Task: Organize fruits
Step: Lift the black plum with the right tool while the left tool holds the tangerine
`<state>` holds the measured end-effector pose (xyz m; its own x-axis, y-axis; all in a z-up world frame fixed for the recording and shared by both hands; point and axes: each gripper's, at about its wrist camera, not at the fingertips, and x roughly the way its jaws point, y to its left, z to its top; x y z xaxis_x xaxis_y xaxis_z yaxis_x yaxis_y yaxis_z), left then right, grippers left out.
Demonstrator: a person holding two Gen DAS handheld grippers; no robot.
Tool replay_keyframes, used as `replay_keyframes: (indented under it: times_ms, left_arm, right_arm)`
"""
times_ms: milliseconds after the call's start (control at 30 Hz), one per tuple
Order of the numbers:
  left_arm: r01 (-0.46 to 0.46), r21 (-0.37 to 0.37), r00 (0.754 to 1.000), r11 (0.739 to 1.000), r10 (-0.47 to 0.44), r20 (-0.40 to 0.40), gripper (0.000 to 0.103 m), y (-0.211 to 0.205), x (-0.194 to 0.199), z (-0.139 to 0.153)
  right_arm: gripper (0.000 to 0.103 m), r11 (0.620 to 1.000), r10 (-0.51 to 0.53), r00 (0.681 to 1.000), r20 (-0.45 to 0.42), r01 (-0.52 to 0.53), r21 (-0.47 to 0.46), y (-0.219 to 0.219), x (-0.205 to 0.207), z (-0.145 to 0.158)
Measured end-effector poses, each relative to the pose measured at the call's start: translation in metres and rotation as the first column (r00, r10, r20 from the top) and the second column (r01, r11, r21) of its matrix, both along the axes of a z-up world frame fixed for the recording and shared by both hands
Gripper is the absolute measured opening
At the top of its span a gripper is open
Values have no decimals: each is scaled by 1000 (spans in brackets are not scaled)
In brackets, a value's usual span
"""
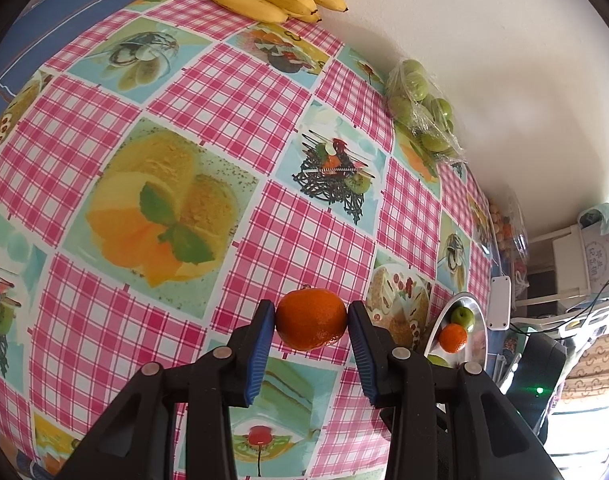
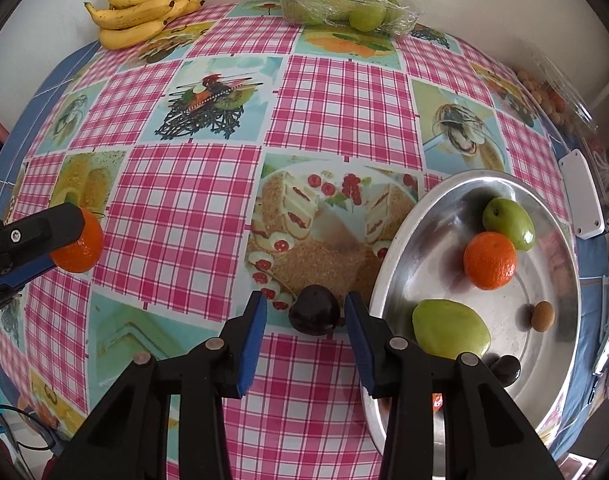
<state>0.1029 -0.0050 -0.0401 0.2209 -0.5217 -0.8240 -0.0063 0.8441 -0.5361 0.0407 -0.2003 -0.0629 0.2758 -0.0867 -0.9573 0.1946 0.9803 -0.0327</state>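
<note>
My left gripper [image 1: 311, 316] is shut on an orange mandarin [image 1: 311, 319] and holds it just above the checked tablecloth; it also shows at the left edge of the right wrist view [image 2: 80, 246]. My right gripper [image 2: 305, 310] is open around a dark plum [image 2: 314, 310] that lies on the cloth; the right pad touches or nearly touches it, the left pad stands apart. A metal plate [image 2: 408, 240] to the right holds a mandarin [image 2: 490, 261], two green fruits [image 2: 450, 328] [image 2: 509, 223], a small brown fruit [image 2: 543, 314] and a dark plum [image 2: 504, 368].
A bunch of bananas [image 2: 144, 12] and a wrapped tray of green fruits [image 2: 344, 4] lie at the table's far edge by the wall. A clear box of small fruits [image 2: 552, 100] and a white plastic box [image 2: 582, 200] sit at the right edge.
</note>
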Motion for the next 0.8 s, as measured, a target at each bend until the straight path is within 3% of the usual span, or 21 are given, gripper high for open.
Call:
replay_keyframes:
  times_ms: [300, 800]
  left_arm:
    - [-1, -5, 1000, 1000, 1, -7, 40, 1, 1, -1]
    - [-1, -9, 1000, 1000, 1, -7, 40, 1, 0, -1]
  right_arm:
    - [26, 999, 6, 1000, -4, -7, -39, 0, 1, -1]
    - [23, 1000, 2, 1000, 14, -2, 9, 2, -1, 6]
